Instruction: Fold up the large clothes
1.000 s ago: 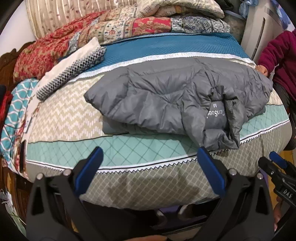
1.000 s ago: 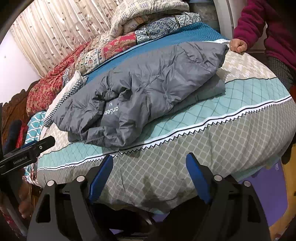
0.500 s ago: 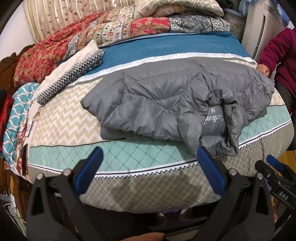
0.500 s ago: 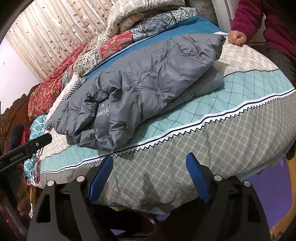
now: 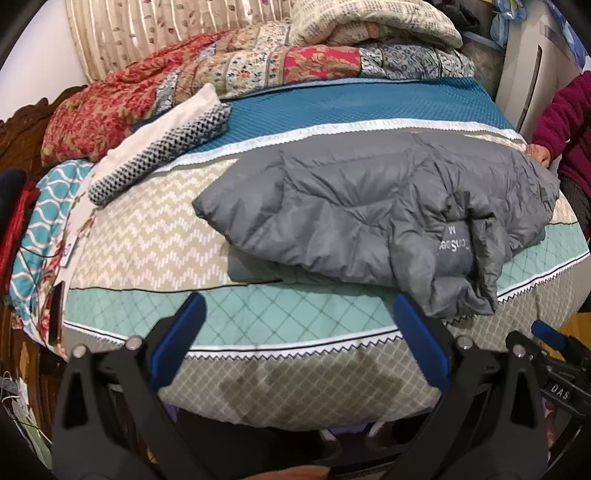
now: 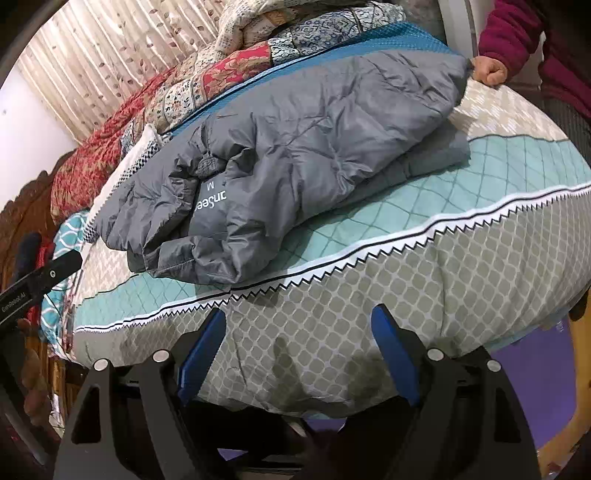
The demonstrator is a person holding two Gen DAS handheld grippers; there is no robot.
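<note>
The grey jacket (image 5: 369,218) lies folded on the bed (image 5: 155,236), near its front edge. Left tool (image 5: 295,325) and right tool (image 6: 299,339) hover just off that edge, jaws apart, holding nothing, clear of the jacket.

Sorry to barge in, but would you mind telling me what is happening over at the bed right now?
A person is folding a grey puffer jacket lying bunched on the patterned bedspread. The left gripper and right gripper both hover open at the near edge of the bed, holding nothing. A second person in a maroon sweater rests a hand by the jacket's far corner.
</note>
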